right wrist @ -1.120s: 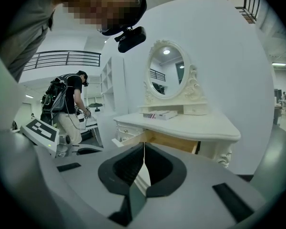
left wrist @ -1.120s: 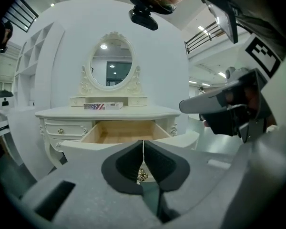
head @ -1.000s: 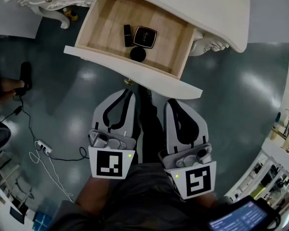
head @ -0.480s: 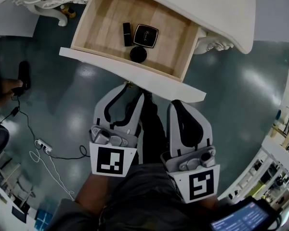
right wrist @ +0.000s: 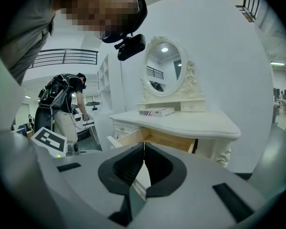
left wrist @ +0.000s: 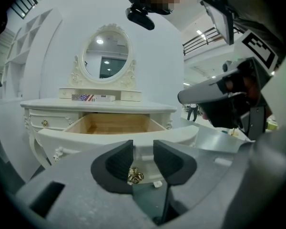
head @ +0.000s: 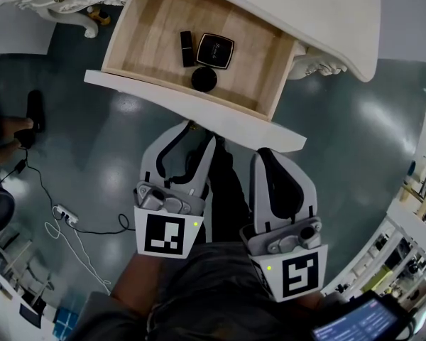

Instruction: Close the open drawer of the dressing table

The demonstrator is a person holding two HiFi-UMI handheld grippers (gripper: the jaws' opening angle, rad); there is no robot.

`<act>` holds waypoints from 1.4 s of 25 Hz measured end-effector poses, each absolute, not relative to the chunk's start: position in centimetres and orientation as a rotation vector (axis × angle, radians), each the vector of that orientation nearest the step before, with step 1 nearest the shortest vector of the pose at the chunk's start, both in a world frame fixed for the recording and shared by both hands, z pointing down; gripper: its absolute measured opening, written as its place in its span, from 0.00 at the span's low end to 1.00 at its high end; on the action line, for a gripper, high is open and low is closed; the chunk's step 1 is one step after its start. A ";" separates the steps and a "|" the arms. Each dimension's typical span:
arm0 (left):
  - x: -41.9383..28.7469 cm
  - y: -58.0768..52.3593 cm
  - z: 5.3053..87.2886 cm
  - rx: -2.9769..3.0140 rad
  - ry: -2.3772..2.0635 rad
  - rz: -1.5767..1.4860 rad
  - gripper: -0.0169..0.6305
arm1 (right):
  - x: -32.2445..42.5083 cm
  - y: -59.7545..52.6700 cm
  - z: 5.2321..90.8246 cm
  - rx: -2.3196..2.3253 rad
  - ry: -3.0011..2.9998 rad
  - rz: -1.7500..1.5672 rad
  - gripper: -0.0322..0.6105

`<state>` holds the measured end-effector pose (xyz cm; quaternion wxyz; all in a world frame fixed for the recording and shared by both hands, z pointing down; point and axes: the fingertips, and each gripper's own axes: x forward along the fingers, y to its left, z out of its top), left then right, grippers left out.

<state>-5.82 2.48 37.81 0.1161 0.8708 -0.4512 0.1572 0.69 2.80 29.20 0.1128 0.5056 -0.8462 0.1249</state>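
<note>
The white dressing table (head: 326,13) has its wooden drawer (head: 192,109) pulled out, with a lipstick (head: 187,49), a square compact (head: 214,50) and a round black case (head: 204,79) inside. The drawer's gold knob (left wrist: 135,177) sits on the front panel. My left gripper (head: 192,137) is just in front of that panel. Its jaws are opening, and the knob shows between them in the left gripper view (left wrist: 143,149), untouched by the pads. To the right of it, my right gripper (head: 270,155) is shut with nothing in it, its pads meeting (right wrist: 143,149) before the drawer front.
A power strip with cables (head: 64,219) lies on the grey floor at the left, near another person's hand (head: 7,130). Shelving (head: 412,240) stands at the right edge. An oval mirror (left wrist: 106,56) stands on the table top, and a person (right wrist: 66,109) stands behind to the left.
The left gripper's jaws have opened from shut and sunk slightly toward the drawer front. The right gripper has stayed shut and still.
</note>
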 end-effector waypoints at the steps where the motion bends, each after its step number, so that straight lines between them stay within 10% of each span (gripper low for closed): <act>1: -5.8 2.3 37.8 2.552 -1.323 0.461 0.25 | 0.8 2.8 29.2 1.483 -2.481 0.365 0.07; 35: -4.1 -3.1 37.9 2.565 -1.327 0.500 0.24 | 3.4 -1.5 29.4 1.486 -2.453 0.385 0.07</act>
